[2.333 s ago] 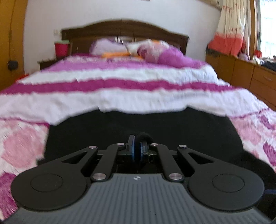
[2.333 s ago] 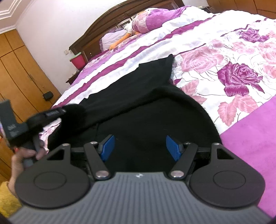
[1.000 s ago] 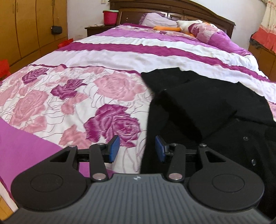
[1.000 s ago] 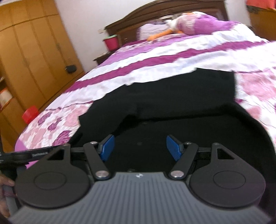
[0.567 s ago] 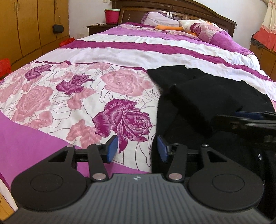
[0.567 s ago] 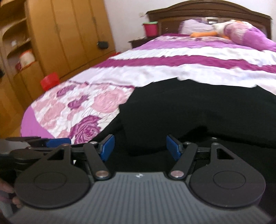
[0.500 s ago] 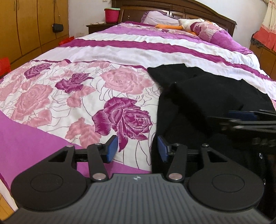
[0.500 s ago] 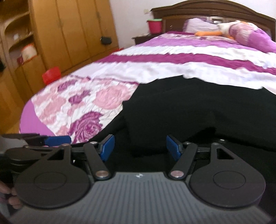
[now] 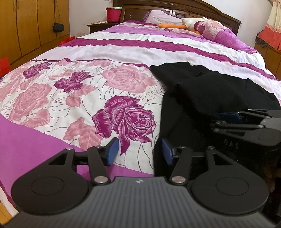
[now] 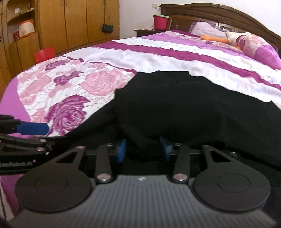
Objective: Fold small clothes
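A black garment (image 9: 210, 91) lies partly folded on the rose-patterned bedspread (image 9: 70, 98), a sleeve laid across its body. My left gripper (image 9: 140, 151) is open and empty at the garment's near left edge, its right pad against the black cloth. My right gripper (image 10: 142, 148) is open, with a fold of the black garment (image 10: 175, 108) lying between its blue pads. The right gripper also shows in the left wrist view (image 9: 245, 121), and the left gripper's blue pad in the right wrist view (image 10: 33, 128).
Pillows and an orange-and-white plush toy (image 9: 186, 23) lie at the headboard. A nightstand with a red bucket (image 9: 113, 14) stands at the back left. Wooden wardrobes (image 10: 58, 22) line the left wall. A red bin (image 10: 44, 54) sits on the floor.
The left gripper let go of the garment and moved to its left edge. The right gripper swung over the folded sleeve and narrowed its jaws around a fold.
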The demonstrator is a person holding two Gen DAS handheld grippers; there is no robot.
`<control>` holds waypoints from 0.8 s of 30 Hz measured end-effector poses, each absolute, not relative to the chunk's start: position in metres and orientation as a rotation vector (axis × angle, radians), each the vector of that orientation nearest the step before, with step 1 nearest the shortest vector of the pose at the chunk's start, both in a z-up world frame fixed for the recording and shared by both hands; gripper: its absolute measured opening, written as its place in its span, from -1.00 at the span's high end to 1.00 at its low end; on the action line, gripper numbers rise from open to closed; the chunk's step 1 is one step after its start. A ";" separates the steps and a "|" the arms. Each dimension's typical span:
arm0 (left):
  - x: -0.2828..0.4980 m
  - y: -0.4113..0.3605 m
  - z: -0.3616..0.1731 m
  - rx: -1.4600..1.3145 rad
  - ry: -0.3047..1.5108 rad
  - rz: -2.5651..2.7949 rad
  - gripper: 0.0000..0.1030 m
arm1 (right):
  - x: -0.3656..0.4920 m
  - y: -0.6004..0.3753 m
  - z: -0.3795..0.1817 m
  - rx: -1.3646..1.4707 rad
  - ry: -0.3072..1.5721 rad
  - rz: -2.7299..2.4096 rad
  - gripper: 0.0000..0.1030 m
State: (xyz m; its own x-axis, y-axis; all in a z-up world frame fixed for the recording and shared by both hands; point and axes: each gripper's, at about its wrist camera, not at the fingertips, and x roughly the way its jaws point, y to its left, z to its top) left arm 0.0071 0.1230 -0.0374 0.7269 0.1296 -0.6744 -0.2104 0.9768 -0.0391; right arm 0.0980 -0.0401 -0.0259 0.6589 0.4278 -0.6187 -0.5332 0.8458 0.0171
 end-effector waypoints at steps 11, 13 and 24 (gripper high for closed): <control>0.010 0.118 -0.037 -0.087 0.742 0.204 -0.17 | 0.110 -0.123 0.021 0.208 0.574 0.459 0.74; 0.011 0.117 -0.037 -0.079 0.743 0.209 -0.17 | 0.112 -0.142 0.028 0.247 0.549 0.424 0.74; 0.015 0.110 -0.037 -0.044 0.750 0.223 -0.18 | 0.134 -0.241 0.003 0.459 0.563 0.124 0.74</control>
